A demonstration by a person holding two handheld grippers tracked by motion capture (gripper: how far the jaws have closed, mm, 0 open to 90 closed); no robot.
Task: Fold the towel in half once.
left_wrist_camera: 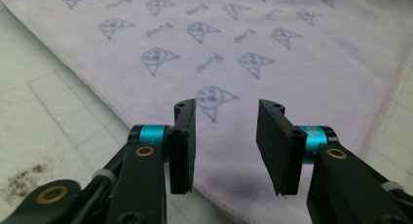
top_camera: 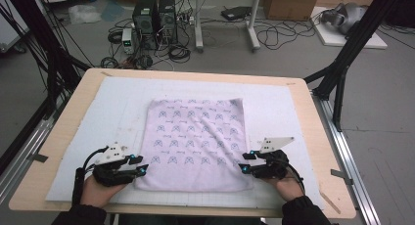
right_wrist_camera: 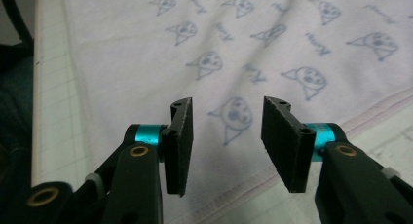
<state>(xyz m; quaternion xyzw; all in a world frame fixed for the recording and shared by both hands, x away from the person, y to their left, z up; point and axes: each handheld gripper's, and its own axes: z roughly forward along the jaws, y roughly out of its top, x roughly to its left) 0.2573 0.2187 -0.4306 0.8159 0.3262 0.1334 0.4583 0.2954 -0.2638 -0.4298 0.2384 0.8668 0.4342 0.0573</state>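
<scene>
The left gripper (top_camera: 138, 165) sits at the near left corner of the cloth (top_camera: 195, 142), its 2 jaws parted with a clear gap between the pads. In the left gripper view (left_wrist_camera: 225, 141) nothing is caught in that gap; the printed fabric simply lies beneath and beyond the pads, its stitched hem running past on the left. The right gripper (top_camera: 246, 162) is at the near right corner, jaws likewise apart, pointing inward over the fabric. Its own view (right_wrist_camera: 234, 143) shows an empty gap with the cloth's hem passing underneath, and no fold is pinched. Whether either set of pads brushes the fabric I cannot tell.

The cloth is pale lilac with small blue cat-face prints, spread nearly flat and roughly square, with a few soft creases across the middle. It rests on a white gridded mat (top_camera: 98, 117) that covers most of the wooden table (top_camera: 63, 132). The person's hands hold both grippers from the near edge, dark sleeves (top_camera: 306, 213) showing.
</scene>
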